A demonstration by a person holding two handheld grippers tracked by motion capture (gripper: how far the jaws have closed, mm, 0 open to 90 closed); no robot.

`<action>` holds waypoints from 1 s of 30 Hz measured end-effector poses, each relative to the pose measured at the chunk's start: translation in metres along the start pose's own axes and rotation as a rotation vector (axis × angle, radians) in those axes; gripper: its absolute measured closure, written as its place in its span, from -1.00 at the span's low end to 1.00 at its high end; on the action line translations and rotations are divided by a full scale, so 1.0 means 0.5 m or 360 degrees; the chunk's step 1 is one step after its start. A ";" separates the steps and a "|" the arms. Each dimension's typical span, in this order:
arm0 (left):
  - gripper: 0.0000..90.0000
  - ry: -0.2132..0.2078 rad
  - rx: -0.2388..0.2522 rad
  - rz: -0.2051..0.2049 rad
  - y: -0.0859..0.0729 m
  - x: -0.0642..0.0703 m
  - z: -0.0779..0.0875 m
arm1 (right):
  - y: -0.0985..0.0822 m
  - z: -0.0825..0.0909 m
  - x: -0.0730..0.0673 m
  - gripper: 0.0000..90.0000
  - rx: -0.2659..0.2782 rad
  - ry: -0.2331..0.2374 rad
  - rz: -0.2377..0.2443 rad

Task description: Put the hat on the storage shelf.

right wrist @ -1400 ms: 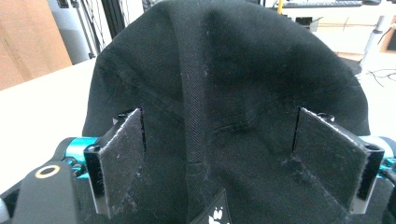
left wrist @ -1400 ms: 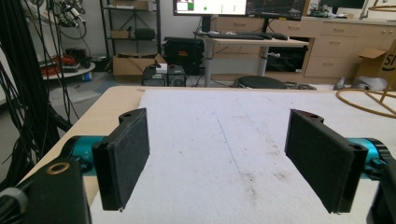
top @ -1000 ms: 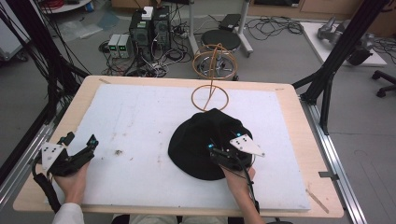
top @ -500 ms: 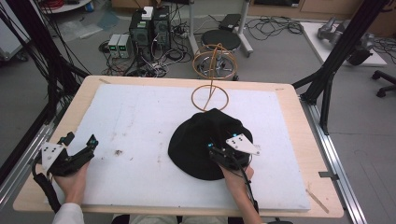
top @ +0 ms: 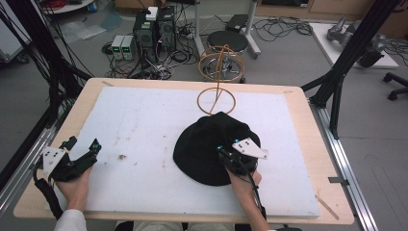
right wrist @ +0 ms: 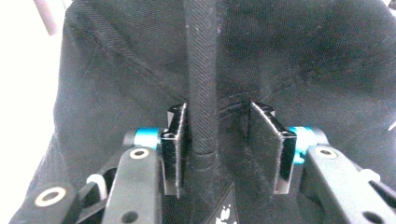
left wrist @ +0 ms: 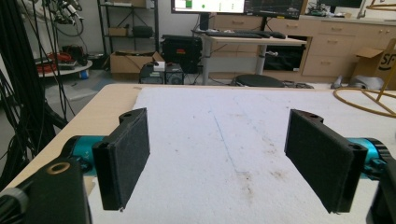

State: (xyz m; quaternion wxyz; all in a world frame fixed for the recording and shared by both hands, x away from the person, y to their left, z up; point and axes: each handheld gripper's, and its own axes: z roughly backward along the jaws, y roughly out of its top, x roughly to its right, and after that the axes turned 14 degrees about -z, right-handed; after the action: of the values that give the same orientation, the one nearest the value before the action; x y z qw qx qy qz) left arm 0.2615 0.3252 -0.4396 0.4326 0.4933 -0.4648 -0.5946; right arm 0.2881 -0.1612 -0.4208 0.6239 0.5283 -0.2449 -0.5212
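- Closing on the black cap (top: pixel 211 147), the right gripper (right wrist: pixel 217 140) has just been narrowing its fingers (right wrist: pixel 175 140) around the strap (right wrist: pixel 201 93); the left pad touches it, the right pad stands apart.
- The grip may catch only the strap, so the limp cloth sags or slips.
- The cap lies at frame centre on the desk (top: pixel 298 125), below the wire ring (top: pixel 216 100).
- The left gripper (left wrist: pixel 217 154) sits open and empty.

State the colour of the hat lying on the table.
Black. The hat shows best in the high view, on the white mat.
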 end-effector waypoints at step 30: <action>-0.50 -0.0009 0.0001 0.0027 -0.002 -0.002 0.001 | 0.001 0.003 -0.003 0.90 -0.0013 0.0033 0.0073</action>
State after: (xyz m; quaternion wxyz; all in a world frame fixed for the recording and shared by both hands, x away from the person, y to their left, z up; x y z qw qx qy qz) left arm 0.2612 0.3262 -0.4403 0.4360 0.4879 -0.4703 -0.5922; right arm 0.2864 -0.1608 -0.4195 0.6405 0.5253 -0.2484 -0.5022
